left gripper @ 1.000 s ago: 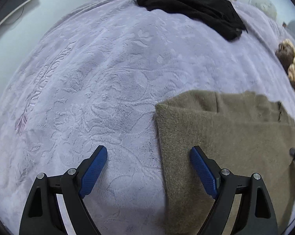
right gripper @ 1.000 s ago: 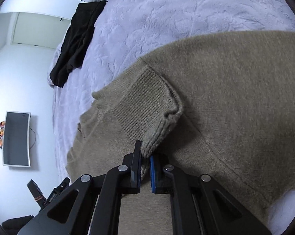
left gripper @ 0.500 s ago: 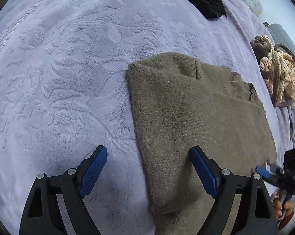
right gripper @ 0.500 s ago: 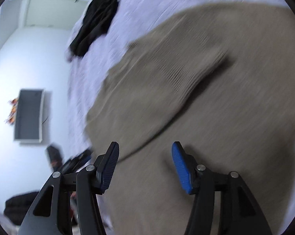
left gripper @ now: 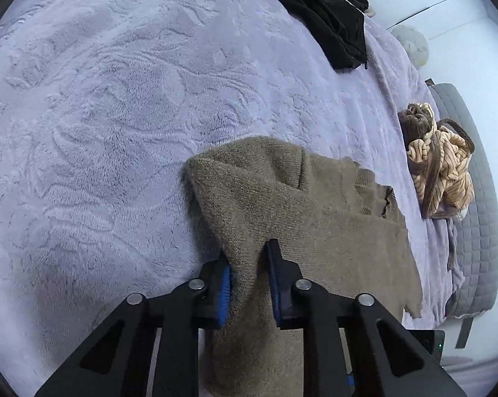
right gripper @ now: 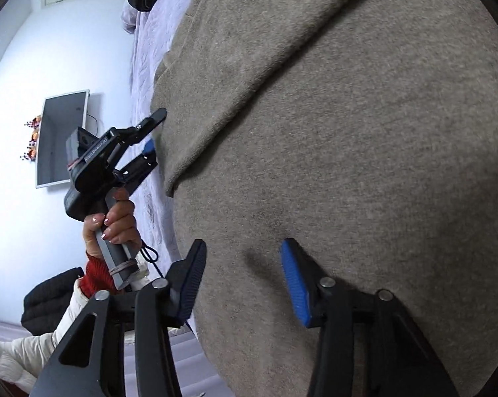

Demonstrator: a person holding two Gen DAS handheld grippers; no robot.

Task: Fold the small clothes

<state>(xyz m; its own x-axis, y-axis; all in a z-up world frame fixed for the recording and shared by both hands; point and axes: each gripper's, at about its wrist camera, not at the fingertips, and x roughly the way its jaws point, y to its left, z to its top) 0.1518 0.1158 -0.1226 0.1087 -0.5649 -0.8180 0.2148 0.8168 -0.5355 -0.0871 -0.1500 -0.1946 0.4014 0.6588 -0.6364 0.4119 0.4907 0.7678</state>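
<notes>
Fuzzy olive knit sweater (left gripper: pixel 308 205), folded, at lower centre of a plush embossed lilac blanket (left gripper: pixel 116 115). Left gripper (left gripper: pixel 247 274), jaws just closed, pinches its raised edge. Right gripper (right gripper: pixel 242 278), jaws narrowing yet apart, hovers above the knit without gripping.

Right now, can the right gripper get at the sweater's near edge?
Probably yes. The right gripper hangs open right over the sweater, nothing in between, while the left gripper has just closed on the sweater's edge.

Knitted sweater (left gripper: pixel 315 211): plain olive-brown.
Plush bed blanket (left gripper: pixel 116 115): lilac, embossed leaves.
Crumpled garment (left gripper: pixel 328 16): black.
Gripper pads (right gripper: pixel 295 284): blue, ribbed.
</notes>
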